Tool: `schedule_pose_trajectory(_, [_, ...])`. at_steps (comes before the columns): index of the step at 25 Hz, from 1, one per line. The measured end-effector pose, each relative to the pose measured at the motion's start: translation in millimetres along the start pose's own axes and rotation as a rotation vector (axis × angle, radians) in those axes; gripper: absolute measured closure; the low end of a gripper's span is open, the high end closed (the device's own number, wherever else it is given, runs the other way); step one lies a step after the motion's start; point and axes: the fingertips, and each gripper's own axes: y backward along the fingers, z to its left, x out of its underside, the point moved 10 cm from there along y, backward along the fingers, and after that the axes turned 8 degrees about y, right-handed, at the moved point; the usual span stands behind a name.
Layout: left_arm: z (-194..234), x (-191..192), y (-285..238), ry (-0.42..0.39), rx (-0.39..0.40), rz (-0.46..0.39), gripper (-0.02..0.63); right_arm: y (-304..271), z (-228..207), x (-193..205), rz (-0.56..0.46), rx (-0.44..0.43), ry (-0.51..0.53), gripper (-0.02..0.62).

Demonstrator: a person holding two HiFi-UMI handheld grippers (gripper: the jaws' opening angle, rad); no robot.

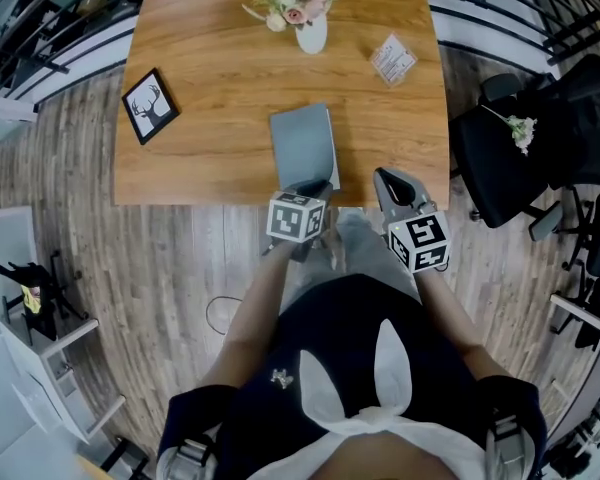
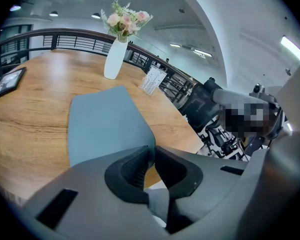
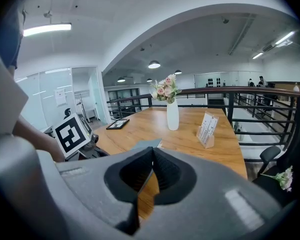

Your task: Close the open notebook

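A grey-blue notebook [image 1: 302, 143] lies on the wooden table [image 1: 210, 88] near its front edge, its cover down over the pages. My left gripper [image 1: 310, 190] is at the book's near right corner. In the left gripper view the cover [image 2: 105, 124] runs straight into the tips of that gripper [image 2: 152, 151], and the jaws are pinched together on its edge. My right gripper [image 1: 388, 180] hovers just off the table's front edge, to the right of the book. Its jaws [image 3: 152, 151] are shut with nothing between them; the notebook [image 3: 145, 145] shows just beyond.
A white vase of flowers [image 1: 308, 18] stands at the table's far side, a card stand [image 1: 392, 60] to its right, a framed deer picture [image 1: 150, 105] at the left. Black office chairs [image 1: 520, 158] stand to the table's right. A railing runs behind the table.
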Motion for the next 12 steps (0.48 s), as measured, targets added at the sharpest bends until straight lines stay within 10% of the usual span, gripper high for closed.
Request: schedule_pose_trajectory(12, [1.4,0.9,-23.6,0.010,-0.007,0.052,0.551,4.6,-5.0,5.8,0.014,0.013,-0.016,0.597])
